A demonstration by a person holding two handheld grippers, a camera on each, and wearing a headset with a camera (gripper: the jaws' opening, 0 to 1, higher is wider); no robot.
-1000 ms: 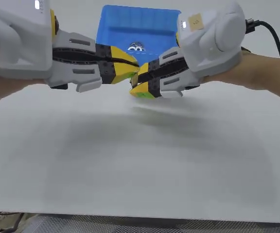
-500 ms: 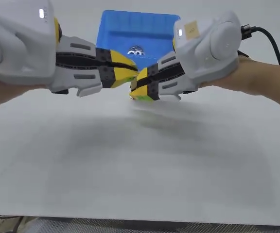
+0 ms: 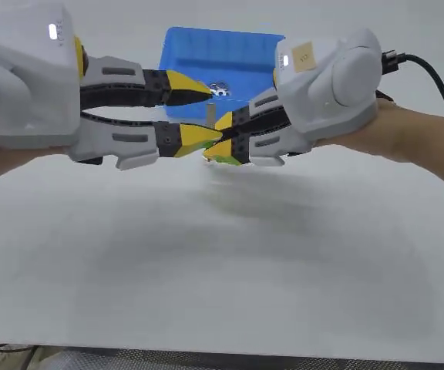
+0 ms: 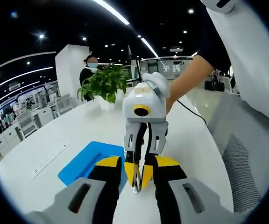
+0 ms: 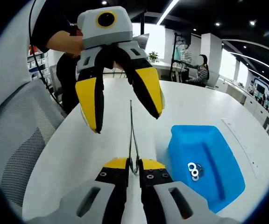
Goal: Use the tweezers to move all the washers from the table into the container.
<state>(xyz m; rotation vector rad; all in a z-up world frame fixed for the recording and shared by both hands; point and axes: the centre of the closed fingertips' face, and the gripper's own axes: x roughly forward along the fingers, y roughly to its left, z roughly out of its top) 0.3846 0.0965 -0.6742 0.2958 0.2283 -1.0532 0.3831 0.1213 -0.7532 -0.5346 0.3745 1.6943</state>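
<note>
- The left gripper (image 3: 210,113) had its jaws pressed together tip to tip with the right gripper (image 3: 220,139) half a second ago. Now its jaws stand wide apart.
- The tweezers (image 5: 131,135) are clamped at their base in the right gripper, whose jaws are closed on them. They stick out forward from it, with their tips reaching into the gap between the left gripper's spread jaws.
- This looks like a hand-over just finished: the left gripper has let go, and the right gripper alone carries the tool.
- The blue container (image 3: 206,54) sits on the bench (image 3: 222,254) just beyond both grippers, to the right of the right gripper's jaws in its own view. A small cluster of washers (image 5: 194,170) already lies inside.
- No loose washers can be made out on the bench near either gripper, so the job may be close to done. The area right under the grippers is hidden.
</note>
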